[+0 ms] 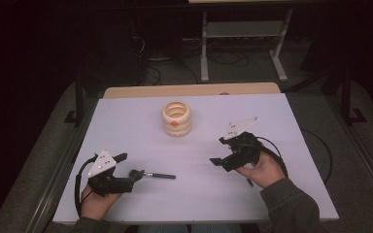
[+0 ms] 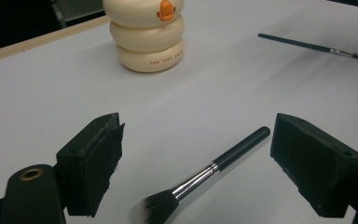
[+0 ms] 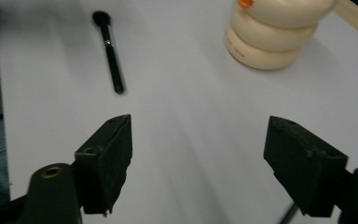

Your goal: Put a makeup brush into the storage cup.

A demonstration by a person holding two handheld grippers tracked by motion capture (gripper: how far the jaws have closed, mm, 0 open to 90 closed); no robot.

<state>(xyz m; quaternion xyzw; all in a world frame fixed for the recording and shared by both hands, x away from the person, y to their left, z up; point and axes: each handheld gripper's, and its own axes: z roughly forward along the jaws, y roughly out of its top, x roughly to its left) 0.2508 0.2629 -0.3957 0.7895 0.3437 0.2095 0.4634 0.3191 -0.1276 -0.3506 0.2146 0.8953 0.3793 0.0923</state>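
A cream holder [image 1: 177,119] built of stacked rings, with an orange beak on its front, stands upright at the table's middle back. A black makeup brush [image 1: 158,175] with a silver ferrule lies flat at the front left. My left gripper [image 1: 130,166] is open around the brush's bristle end. In the left gripper view the brush [image 2: 214,168] lies on the table between the wide jaws, and neither pad touches it. My right gripper [image 1: 218,150] is held above the table at the right, open and empty. The right gripper view shows the brush [image 3: 111,51] far left and the holder [image 3: 272,32] far right.
A thin dark spoolie wand [image 2: 307,45] lies on the white tabletop [image 1: 126,126] over by the right hand. A wooden strip [image 1: 189,90] borders the table's far edge. Cables trail off both grippers. A metal stand [image 1: 243,34] sits on the dark floor beyond.
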